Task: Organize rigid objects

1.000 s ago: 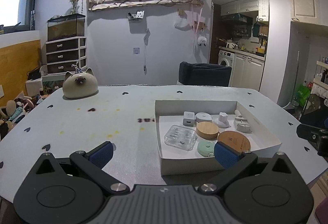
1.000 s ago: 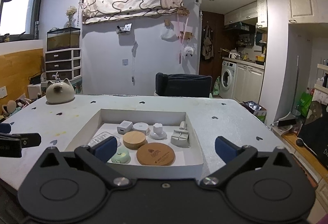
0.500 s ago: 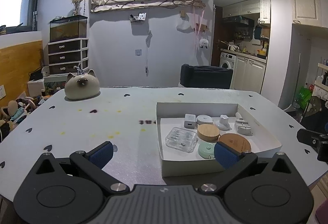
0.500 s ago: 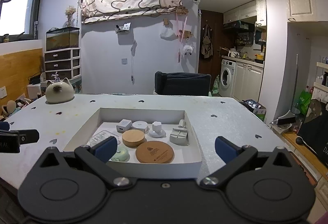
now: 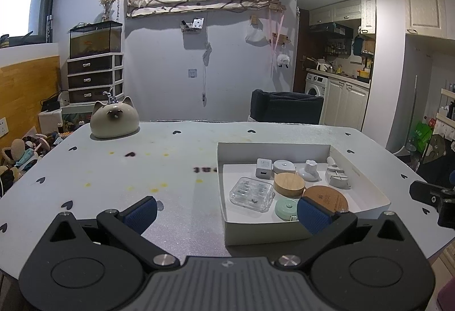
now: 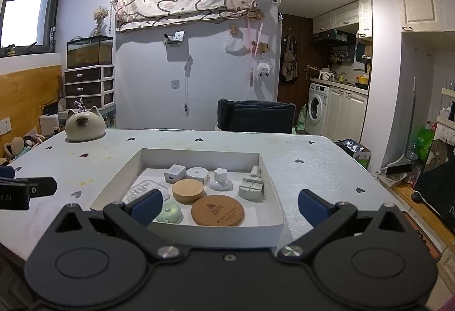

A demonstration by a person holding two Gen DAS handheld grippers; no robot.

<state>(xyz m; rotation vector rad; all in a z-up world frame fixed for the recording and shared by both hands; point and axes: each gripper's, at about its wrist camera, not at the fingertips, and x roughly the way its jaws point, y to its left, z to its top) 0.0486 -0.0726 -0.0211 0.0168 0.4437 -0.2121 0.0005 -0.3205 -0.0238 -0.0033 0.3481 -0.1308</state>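
Observation:
A shallow white box (image 5: 247, 234) (image 6: 273, 234) sits on the table and holds several small items: a clear plastic case (image 5: 251, 193), a wooden lid (image 5: 288, 183) (image 6: 188, 190), a brown cork coaster (image 5: 327, 197) (image 6: 217, 210), a mint-green round case (image 5: 285, 208) (image 6: 169, 212), a white charger cube (image 5: 263, 168) (image 6: 174, 173) and grey and white pieces. My left gripper (image 5: 226, 213) is open and empty, low over the table left of the box front. My right gripper (image 6: 229, 205) is open and empty, in front of the box's near wall.
A ceramic cat figure (image 5: 114, 118) (image 6: 84, 124) stands at the far left of the white table (image 5: 170, 168). A dark chair (image 5: 287, 107) is behind the table. Drawers and clutter lie to the left, a kitchen to the right.
Both grippers have drawn back and risen slightly, so the box sits a little lower and farther in view. Nothing was grasped or let go.

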